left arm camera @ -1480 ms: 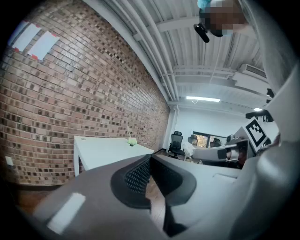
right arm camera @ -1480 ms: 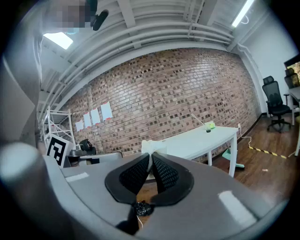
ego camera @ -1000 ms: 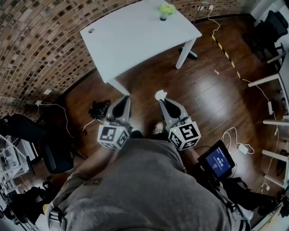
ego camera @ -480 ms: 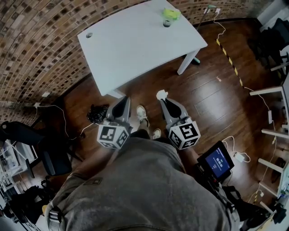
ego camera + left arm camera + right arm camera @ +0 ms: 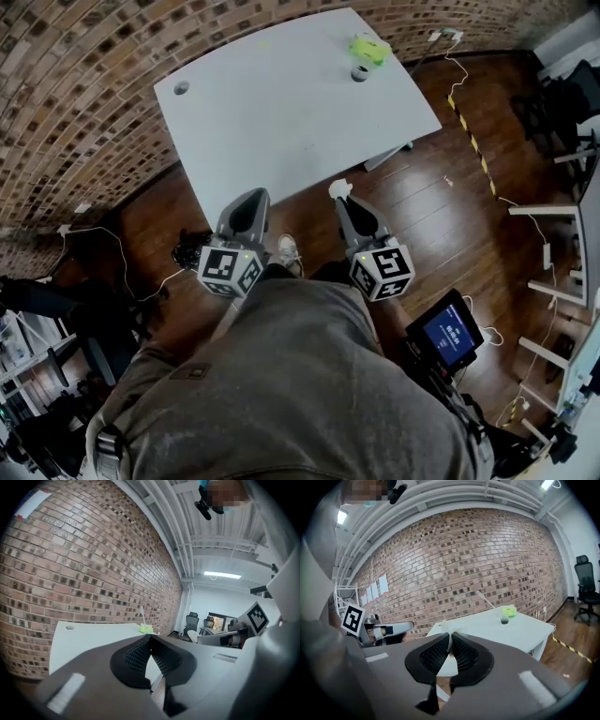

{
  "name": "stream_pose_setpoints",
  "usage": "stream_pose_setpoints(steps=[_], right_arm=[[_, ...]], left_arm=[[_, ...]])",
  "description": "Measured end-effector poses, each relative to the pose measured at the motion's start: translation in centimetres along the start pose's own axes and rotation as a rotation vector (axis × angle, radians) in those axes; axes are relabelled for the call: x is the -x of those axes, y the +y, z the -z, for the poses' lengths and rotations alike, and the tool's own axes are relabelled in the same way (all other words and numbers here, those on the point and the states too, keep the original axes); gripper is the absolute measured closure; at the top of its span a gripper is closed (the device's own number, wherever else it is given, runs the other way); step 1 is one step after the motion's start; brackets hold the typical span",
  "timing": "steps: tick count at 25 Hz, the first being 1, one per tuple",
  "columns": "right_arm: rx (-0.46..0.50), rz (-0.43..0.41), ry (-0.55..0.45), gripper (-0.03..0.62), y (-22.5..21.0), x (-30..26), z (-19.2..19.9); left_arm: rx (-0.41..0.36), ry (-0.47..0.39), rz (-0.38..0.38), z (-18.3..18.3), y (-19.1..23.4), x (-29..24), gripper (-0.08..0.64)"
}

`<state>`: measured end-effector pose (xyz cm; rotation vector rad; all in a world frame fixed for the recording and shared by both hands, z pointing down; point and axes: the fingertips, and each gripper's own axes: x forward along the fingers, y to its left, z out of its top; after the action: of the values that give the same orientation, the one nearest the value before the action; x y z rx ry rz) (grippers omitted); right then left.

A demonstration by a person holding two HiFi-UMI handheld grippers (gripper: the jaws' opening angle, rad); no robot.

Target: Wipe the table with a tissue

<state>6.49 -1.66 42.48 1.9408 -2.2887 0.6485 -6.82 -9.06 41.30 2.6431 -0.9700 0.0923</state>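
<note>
A white table [image 5: 281, 103] stands against the brick wall, its near edge just ahead of both grippers. My right gripper [image 5: 343, 197] is shut on a crumpled white tissue [image 5: 338, 188], which pokes out past the jaw tips [image 5: 449, 629] and hangs over the floor just short of the table edge. My left gripper [image 5: 247, 202] is shut with nothing in it, its jaws touching in the left gripper view [image 5: 150, 641]. On the far right of the table sits a small dark cup [image 5: 359, 72] beside a yellow-green object [image 5: 371, 48].
A round grommet hole [image 5: 181, 88] marks the table's far left corner. Cables [image 5: 122, 272] trail over the wooden floor. A black bag [image 5: 187, 251] lies under the table's left side. A blue-screened device [image 5: 446, 331] hangs at my right hip. Office chairs [image 5: 562, 89] stand at right.
The view has advanced toward the table: its near edge, earlier well ahead of the grippers, now sits right at their tips. Both grippers stay shut, the tissue still held.
</note>
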Motion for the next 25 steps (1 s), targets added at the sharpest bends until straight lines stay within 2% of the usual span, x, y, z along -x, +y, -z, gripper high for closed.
stream_pose_setpoints(steps=[7,13,19,25], right_arm=[[0.007,-0.021,0.084,0.561,-2.1,-3.8,1.2],[0.023,-0.081,0.171,0.561,-4.7,-7.1,3.1],[0.079,-0.144,0.279,0.561,-6.3,-11.3,5.5],[0.151,-0.233,0.400,0.561,-5.2,-15.3,8.8]], left_arm=[[0.033,0.062,-0.039,1.6,1.7,-2.1,0.558],[0.052,0.116,-0.121,3.4,2.4,-3.6,0.558],[0.044,0.155,-0.192,4.4,3.5,-4.5,0.558],[0.051,0.194,-0.285,5.1,5.2,-3.5,0.558]])
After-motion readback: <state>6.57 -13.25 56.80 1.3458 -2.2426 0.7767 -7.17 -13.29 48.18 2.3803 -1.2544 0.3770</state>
